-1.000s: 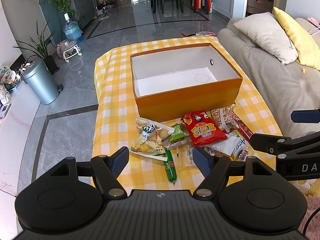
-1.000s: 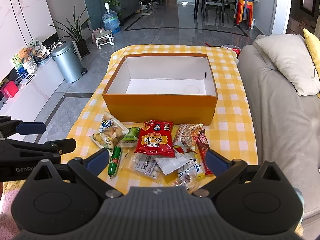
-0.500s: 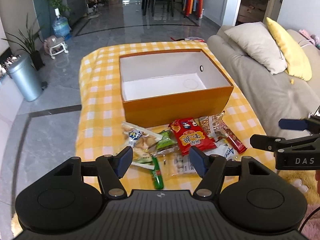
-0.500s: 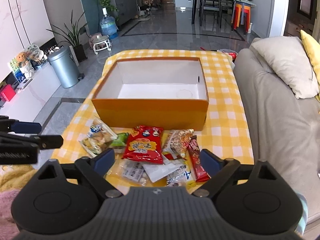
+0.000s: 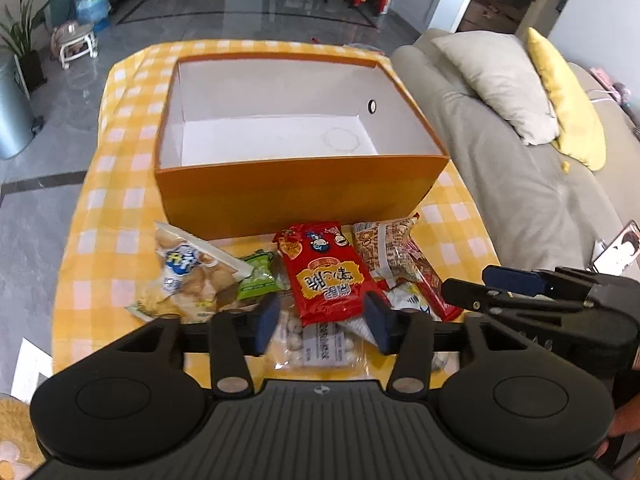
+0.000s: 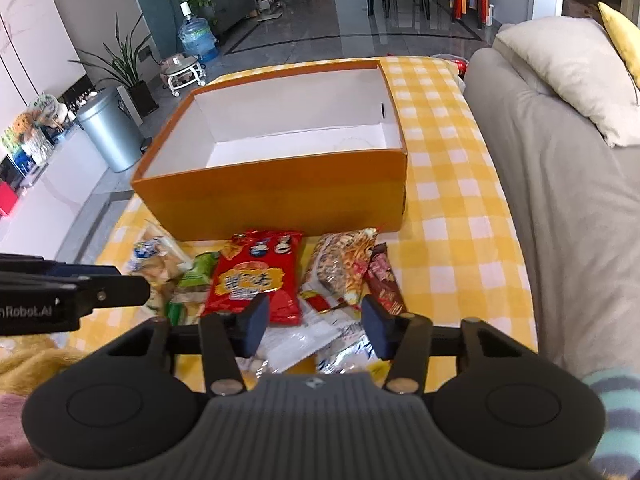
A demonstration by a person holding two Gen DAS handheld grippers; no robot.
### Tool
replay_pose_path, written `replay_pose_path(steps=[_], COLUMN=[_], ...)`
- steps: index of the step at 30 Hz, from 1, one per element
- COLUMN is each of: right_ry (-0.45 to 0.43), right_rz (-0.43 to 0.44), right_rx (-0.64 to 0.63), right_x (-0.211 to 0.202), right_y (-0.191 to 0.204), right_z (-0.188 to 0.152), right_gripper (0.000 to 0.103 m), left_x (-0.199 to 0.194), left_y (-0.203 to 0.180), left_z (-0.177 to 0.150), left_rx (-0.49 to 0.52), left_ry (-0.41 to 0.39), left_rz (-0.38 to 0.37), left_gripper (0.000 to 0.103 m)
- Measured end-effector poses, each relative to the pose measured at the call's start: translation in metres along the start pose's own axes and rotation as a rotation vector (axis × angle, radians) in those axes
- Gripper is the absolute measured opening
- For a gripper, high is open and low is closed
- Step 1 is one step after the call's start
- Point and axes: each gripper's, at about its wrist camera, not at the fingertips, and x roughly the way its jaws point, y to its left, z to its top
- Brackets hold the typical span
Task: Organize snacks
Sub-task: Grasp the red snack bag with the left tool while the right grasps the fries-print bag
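Note:
An empty orange box (image 5: 296,188) with a white inside stands on the yellow checked tablecloth (image 5: 120,208); it also shows in the right wrist view (image 6: 280,200). In front of it lies a pile of snack packets: a red bag (image 5: 324,272) (image 6: 256,276), a yellow-white cookie bag (image 5: 188,272), a green packet (image 5: 258,276), a noodle-snack bag (image 6: 344,264) and a dark red bar (image 6: 384,280). My left gripper (image 5: 322,322) is open, low over the near end of the red bag. My right gripper (image 6: 312,324) is open over clear and silver wrappers (image 6: 296,340).
A grey sofa (image 5: 512,168) with a beige pillow (image 5: 496,80) and a yellow cushion (image 5: 568,92) runs along the table's right side. A metal bin (image 6: 108,136), plants and a water jug (image 6: 198,38) stand on the floor to the left.
Both grippers have moved forward and down toward the snack pile, and their jaws have narrowed but stay open. Nothing has been picked up.

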Motion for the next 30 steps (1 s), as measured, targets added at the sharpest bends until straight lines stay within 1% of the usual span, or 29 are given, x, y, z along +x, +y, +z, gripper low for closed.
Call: replay_pose_path(steps=[2,6,10,13,16,19,20,23,26,28,30], right_ry=[-0.005,0.004,0.034,0.047,0.066,0.083,0.088,0.108,0.100,0.092,0.089], right_rz=[-0.002,0.022,0.023,0.034,0.037,0.064,0.070,0.094,0.128,0.133,0.136], right_rx=[-0.018,-0.021,-0.032,-0.058,-0.071,-0.069,-0.061,-0.026,0.003,0.004,0.014], right_x=[0.009,0.029,0.051,0.067,0.082,0.094,0.097,0.106,0.107,0.107,0.107], right_y=[-0.002,-0.010,-0.013,-0.014,-0.018,-0.024,-0.027,-0.035,-0.038,-0.039,-0.039], right_z=[0.002,0.010,0.020,0.023,0.027,0.029,0.030,0.029,0.025,0.022,0.019], right_gripper=[0.046,0.046,0.046,0.044,0.042,0.040,0.038,0.028,0.023,0.023,0.024], left_x=[0.012,0.037,0.057,0.069,0.080,0.090,0.094,0.103,0.114,0.121,0.128], left_y=[-0.001,-0.001,0.000,0.001,0.000,-0.003,-0.005,-0.011,-0.019,-0.024,-0.029], left_z=[0.005,0.013,0.022,0.029,0.035,0.039,0.040,0.040,0.043,0.044,0.045], left_rx=[-0.015,-0.048,-0.094,-0.111,-0.139,-0.165,-0.172,-0.178,-0.166,-0.150,-0.141], left_ry=[0.018,0.061,0.106,0.135,0.168,0.209,0.223,0.247,0.276,0.291,0.301], left_rz=[0.005,0.012,0.027,0.059,0.063,0.070,0.073,0.102,0.140,0.168,0.197], left_gripper=[0.066,0.067,0.075,0.076,0.078,0.080,0.080,0.080,0.083,0.087,0.087])
